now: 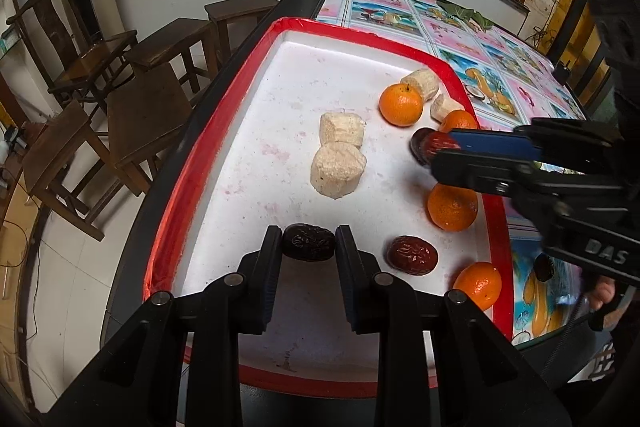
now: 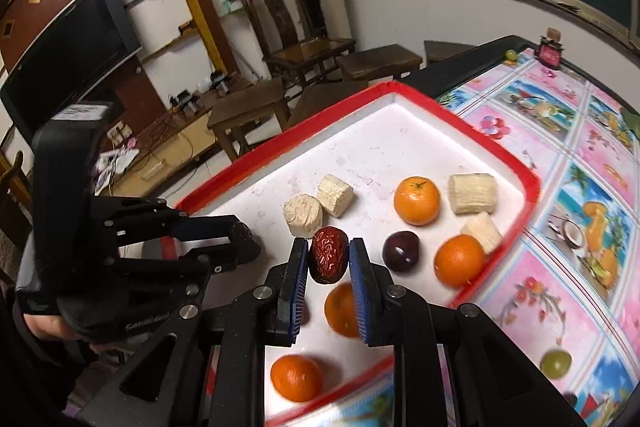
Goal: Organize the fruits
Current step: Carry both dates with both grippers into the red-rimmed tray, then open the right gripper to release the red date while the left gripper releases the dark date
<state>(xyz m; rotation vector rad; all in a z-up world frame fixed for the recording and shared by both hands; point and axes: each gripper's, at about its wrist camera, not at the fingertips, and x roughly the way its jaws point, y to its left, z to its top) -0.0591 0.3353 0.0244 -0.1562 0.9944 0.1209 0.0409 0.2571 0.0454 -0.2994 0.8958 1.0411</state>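
A white tray with a red rim (image 1: 200, 163) (image 2: 472, 125) holds several oranges, pale banana pieces and dark fruits. My left gripper (image 1: 308, 243) is shut on a dark wrinkled date (image 1: 309, 242) low over the tray's near part; it also shows at left in the right wrist view (image 2: 240, 243). My right gripper (image 2: 329, 261) is shut on a red wrinkled date (image 2: 328, 260) and holds it above the tray; it enters the left wrist view from the right (image 1: 434, 147). A dark plum (image 2: 401, 251) lies beside an orange (image 2: 459, 259).
Another red date (image 1: 412, 254) lies on the tray near an orange (image 1: 478, 285). A green fruit (image 2: 556, 364) and a dark fruit (image 1: 544, 267) lie on the patterned tablecloth (image 2: 580, 155). Wooden stools (image 1: 160, 115) stand left of the table.
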